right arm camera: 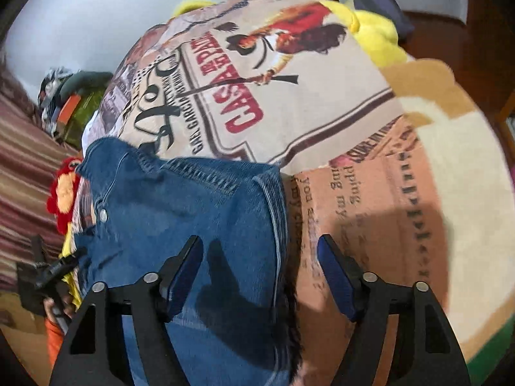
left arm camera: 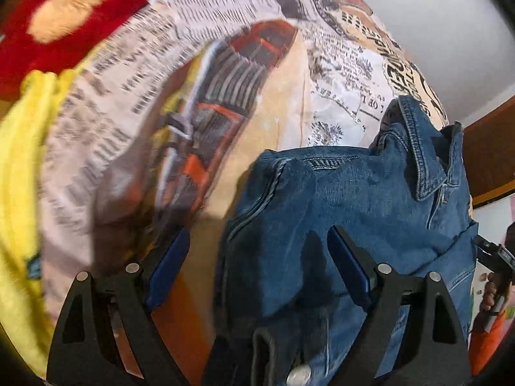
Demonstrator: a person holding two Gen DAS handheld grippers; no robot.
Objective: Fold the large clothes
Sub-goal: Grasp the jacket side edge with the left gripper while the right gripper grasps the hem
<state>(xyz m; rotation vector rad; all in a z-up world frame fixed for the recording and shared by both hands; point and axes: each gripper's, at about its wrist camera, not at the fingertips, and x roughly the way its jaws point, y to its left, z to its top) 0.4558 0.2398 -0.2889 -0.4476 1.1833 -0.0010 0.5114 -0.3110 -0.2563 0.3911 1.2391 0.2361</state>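
A: Nearest the left camera, what do you see?

B: The left gripper [left arm camera: 257, 263], its jaws spread wide with nothing between them. One blue pad [left arm camera: 169, 267] hangs over the printed bedspread [left arm camera: 289, 96], the other over the denim jacket [left arm camera: 354, 199].

A: Where does the jacket lie?

B: On the bedspread, folded into a compact bundle. The left camera shows its collar [left arm camera: 425, 148] standing up at the far end and a metal button [left arm camera: 299, 376] at the near edge.

A: And the right side?

B: The right gripper [right arm camera: 259, 273] is wide open too, holding nothing. Its left finger is above the denim, its right finger over an orange-brown patch of the bedspread with printed text. The jacket's stitched edge [right arm camera: 276, 209] runs between them.

A: Farther out?

B: In the right view, the bedspread's newspaper-and-poster print, with red lettering [right arm camera: 238, 99], stretches beyond the jacket. A yellow cloth [right arm camera: 376, 32] lies at its far end, and a red and orange plush [right arm camera: 62, 193] sits left of the jacket. In the left view that same plush [left arm camera: 64, 16] is at the far left, with a yellow cloth [left arm camera: 19, 167] below it. A pale wall [left arm camera: 434, 32] stands behind.
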